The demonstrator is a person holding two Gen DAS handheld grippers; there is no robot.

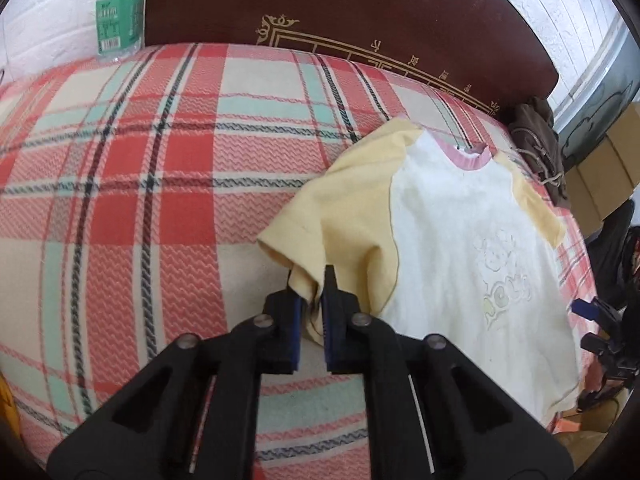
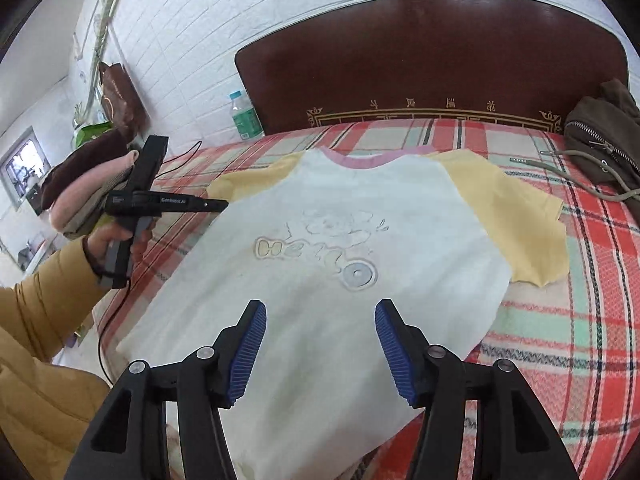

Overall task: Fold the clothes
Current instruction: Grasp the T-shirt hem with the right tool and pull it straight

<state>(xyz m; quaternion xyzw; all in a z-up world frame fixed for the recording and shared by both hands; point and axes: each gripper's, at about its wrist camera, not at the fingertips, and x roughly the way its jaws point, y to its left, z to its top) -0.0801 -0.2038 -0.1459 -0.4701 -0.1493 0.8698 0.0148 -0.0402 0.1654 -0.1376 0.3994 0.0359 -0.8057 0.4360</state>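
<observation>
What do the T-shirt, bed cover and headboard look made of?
T-shirt: soft matte knit, probably cotton; it drapes and wrinkles where the left gripper pinches the yellow sleeve.
Plaid bed cover: thick woven fabric, zigzag texture visible.
Headboard: glossy dark red, likely lacquered wood; gold printed trim.

The hem of the T-shirt (image 2: 320,240) is cut off behind the right gripper (image 2: 318,308) and the lower edge of the right wrist view, so how far it reaches cannot be told. Its far sleeve tip (image 1: 308,284) is hidden between the fingers of the left gripper (image 1: 310,276), whose pads are pressed on it. The printed figure (image 2: 340,224) on the chest is too faint to be made out. The cap of the water bottle (image 1: 120,12) is cut off by the top edge of the left wrist view. The brown jacket (image 2: 604,136) is cropped at the right edge. The gold characters on the headboard (image 2: 432,60) are too small to be read.
</observation>
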